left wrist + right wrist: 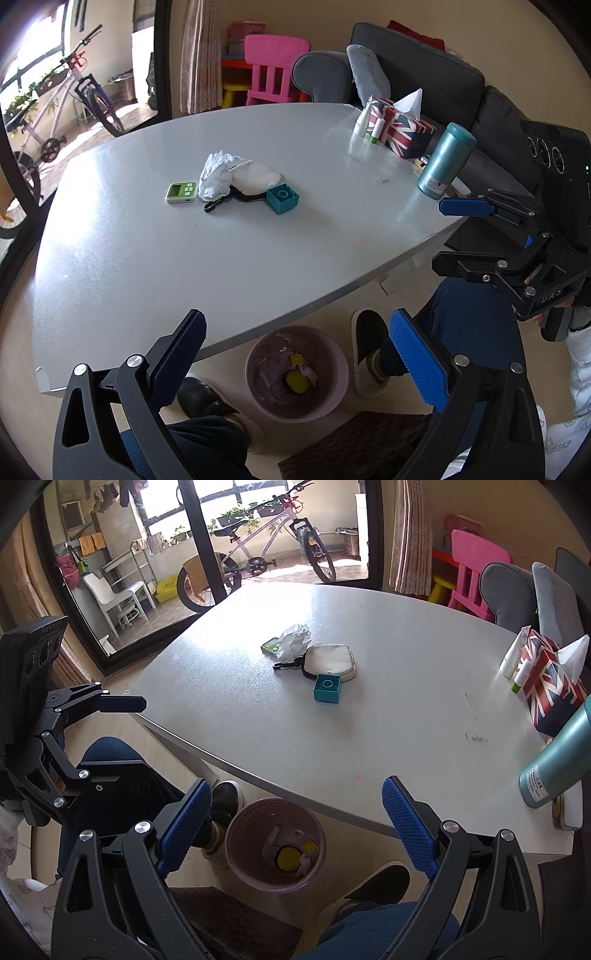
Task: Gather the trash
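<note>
I hold both grippers back from the worktop point(258, 258), above my knees. The left gripper point(295, 354) has its jaws spread and empty; the right gripper point(297, 825) likewise has its jaws spread, nothing between them. The crumpled tissue point(216, 177), the one evident piece of trash, lies near the middle of the worktop, touching a green timer point(181, 192) on one side and a white pouch point(255, 177) on the other; a teal block point(282, 199) sits just beside the pouch. The pink bin point(297, 373) stands on the floor under the near worktop edge, already holding a few items. I judge this the approach step: no grasp is begun. The next move calls for reaching one gripper forward over the worktop and closing on the tissue alone, from above, without dragging timer or pouch.
</note>
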`<state>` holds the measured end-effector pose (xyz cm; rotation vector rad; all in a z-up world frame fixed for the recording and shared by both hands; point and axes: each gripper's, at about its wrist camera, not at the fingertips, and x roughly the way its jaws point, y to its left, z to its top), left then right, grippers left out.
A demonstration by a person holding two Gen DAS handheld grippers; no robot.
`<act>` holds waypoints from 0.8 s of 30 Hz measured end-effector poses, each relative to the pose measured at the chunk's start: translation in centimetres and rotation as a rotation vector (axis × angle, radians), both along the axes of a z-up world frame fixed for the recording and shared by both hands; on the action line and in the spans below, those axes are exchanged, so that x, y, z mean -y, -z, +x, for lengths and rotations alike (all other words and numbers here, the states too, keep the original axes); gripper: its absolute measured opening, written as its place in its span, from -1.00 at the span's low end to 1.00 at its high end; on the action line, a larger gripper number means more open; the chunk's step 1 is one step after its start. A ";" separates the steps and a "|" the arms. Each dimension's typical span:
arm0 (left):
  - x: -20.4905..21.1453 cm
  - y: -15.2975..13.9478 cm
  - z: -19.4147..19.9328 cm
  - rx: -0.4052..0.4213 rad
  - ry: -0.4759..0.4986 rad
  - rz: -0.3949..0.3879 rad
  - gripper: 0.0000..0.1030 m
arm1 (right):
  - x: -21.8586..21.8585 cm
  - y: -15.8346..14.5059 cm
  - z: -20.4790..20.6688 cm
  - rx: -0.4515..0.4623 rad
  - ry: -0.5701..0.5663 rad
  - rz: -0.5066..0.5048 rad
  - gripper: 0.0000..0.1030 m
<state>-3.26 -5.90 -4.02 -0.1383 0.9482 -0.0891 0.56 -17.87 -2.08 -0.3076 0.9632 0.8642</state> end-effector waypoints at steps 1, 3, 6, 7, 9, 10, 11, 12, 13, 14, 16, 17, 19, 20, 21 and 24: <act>-0.1 0.0 0.0 0.000 -0.003 0.001 0.86 | 0.0 0.0 0.0 -0.001 0.000 0.000 0.80; -0.3 0.0 0.0 0.000 -0.008 0.002 0.86 | 0.0 0.1 0.0 -0.001 0.000 0.000 0.81; -0.6 0.0 0.1 0.003 -0.018 0.004 0.86 | 0.0 0.1 0.0 0.000 0.001 0.000 0.81; -0.7 0.0 0.1 0.004 -0.021 0.005 0.86 | 0.0 0.1 0.0 0.000 0.000 0.000 0.81; -0.9 -0.1 0.2 0.008 -0.029 0.005 0.86 | 0.0 0.1 0.0 0.000 0.001 0.001 0.81; -1.0 -0.1 0.3 0.010 -0.031 0.005 0.86 | 0.0 0.1 0.0 0.000 0.002 0.001 0.81; -1.1 -0.1 0.3 0.012 -0.034 0.007 0.86 | -0.1 0.2 0.1 0.000 0.004 0.002 0.81; -1.2 -0.2 0.4 0.016 -0.038 0.009 0.86 | -0.2 0.3 0.2 0.000 0.006 0.001 0.81; -1.3 -0.2 0.4 0.020 -0.042 0.010 0.86 | -0.3 0.4 0.3 0.001 0.008 0.001 0.81; -1.5 -0.2 0.5 0.023 -0.048 0.012 0.86 | -0.4 0.4 0.4 0.002 0.010 0.000 0.81; -1.9 -0.2 0.7 0.030 -0.060 0.014 0.86 | -0.7 0.5 0.8 0.004 0.014 -0.002 0.81; -2.1 -0.3 0.8 0.034 -0.066 0.014 0.86 | -0.9 0.6 1.0 0.006 0.018 -0.004 0.81; -2.6 -0.3 1.0 0.039 -0.077 0.014 0.86 | -1.3 0.6 1.5 0.007 0.026 -0.005 0.81; -2.8 -0.3 1.1 0.041 -0.081 0.015 0.86 | -1.5 0.7 1.7 0.008 0.030 -0.006 0.82; -3.0 -0.3 1.2 0.043 -0.085 0.015 0.86 | -1.8 0.7 2.0 0.014 0.035 -0.009 0.82; -3.5 -0.3 1.5 0.048 -0.095 0.013 0.86 | -2.5 1.0 2.9 0.022 0.046 -0.019 0.82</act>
